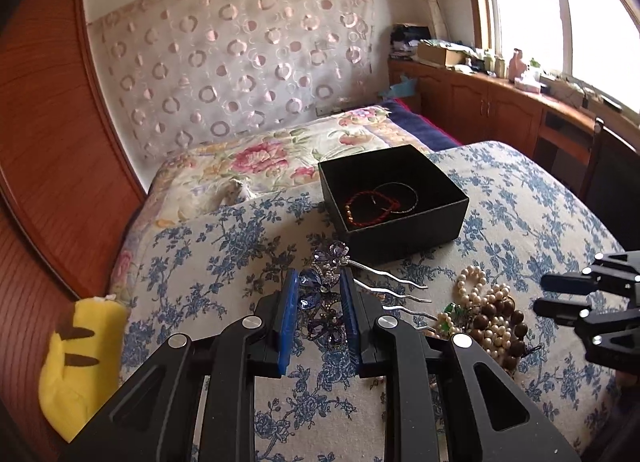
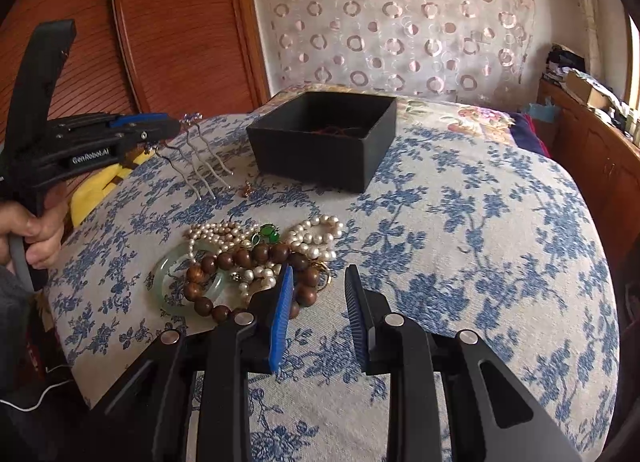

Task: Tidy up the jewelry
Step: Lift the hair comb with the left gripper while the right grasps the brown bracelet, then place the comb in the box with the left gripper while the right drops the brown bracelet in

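Note:
A black open box (image 1: 394,197) sits on the blue-flowered cushion and holds a red cord bracelet (image 1: 372,205) and a thin bangle (image 1: 400,197). My left gripper (image 1: 319,294) is shut on a purple jewelled hair comb (image 1: 326,286) with silver prongs (image 1: 400,294); in the right wrist view the comb (image 2: 200,157) hangs above the cushion. A pile of pearl strands (image 2: 312,234), brown wooden beads (image 2: 248,262) and a jade bangle (image 2: 168,274) lies in front of my right gripper (image 2: 320,278), which is open and empty just right of the pile.
The box also shows in the right wrist view (image 2: 320,145). A small gold item (image 2: 247,190) lies near the box. A yellow plush (image 1: 80,362) sits left of the cushion. A floral pillow (image 1: 260,157) lies behind. Wooden cabinets (image 1: 500,109) stand at right.

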Available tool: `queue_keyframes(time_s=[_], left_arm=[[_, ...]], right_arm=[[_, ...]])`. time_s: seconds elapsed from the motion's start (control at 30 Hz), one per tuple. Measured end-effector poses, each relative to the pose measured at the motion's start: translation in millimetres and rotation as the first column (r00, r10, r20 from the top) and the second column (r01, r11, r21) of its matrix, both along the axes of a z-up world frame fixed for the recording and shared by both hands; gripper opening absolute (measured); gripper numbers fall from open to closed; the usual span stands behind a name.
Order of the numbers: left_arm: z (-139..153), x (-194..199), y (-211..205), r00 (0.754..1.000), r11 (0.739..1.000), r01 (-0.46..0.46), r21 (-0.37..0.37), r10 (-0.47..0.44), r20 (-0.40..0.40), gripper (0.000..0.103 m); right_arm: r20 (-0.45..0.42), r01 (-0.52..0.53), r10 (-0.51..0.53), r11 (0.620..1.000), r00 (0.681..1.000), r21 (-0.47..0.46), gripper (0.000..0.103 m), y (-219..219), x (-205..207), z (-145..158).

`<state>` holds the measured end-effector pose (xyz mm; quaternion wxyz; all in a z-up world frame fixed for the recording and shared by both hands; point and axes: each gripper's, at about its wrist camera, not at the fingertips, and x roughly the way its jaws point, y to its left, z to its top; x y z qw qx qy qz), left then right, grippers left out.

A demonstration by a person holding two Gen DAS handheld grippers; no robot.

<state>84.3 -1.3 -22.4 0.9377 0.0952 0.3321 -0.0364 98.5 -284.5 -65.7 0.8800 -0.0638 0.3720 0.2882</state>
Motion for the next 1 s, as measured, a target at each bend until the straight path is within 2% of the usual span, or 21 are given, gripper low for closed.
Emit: queue_keyframes(time_s=[0.1, 0.33, 0.4, 0.43, 0.57, 1.0], left_arm=[[0.6, -0.7, 4.3, 1.0, 1.0, -0.009, -0.014, 0.009, 0.004, 0.02], [7.1, -2.8, 19.7, 0.999, 0.998, -0.044, -0.036, 0.045, 0.027, 0.02], [9.2, -3.2, 26.4, 0.998, 0.997, -0.058, -0.044, 0.059, 0.033, 0.02], [10.1, -2.9, 29.0, 0.997, 0.997, -0.064, -0.047, 0.066, 0.035, 0.02], [13.3, -3.2, 36.8, 0.996, 0.995, -0.078, -0.058, 0.081, 0.041, 0.02], [15.7, -3.6, 29.4, 0.997, 0.995, -0.058, -0.077, 0.062, 0.051, 0.02]], right_arm=[[-0.026, -0.029, 0.029, 0.999, 0.999, -0.017, 0.025, 8.2, 9.4, -3.8], [-0.086, -0.047, 0.043, 0.998, 0.995, -0.045, 0.024, 19.2, 20.1, -15.2], [-0.093, -0.054, 0.05, 0.998, 0.994, -0.04, 0.015, 18.8, 19.9, -15.1], [-0.091, -0.061, 0.057, 0.997, 0.994, -0.038, 0.015, 19.0, 18.5, -14.2], [-0.055, -0.073, 0.072, 0.997, 0.996, -0.025, 0.014, 20.2, 13.0, -4.7], [0.1, -0.094, 0.091, 0.995, 0.991, 0.027, 0.014, 13.3, 6.7, 62.1]])
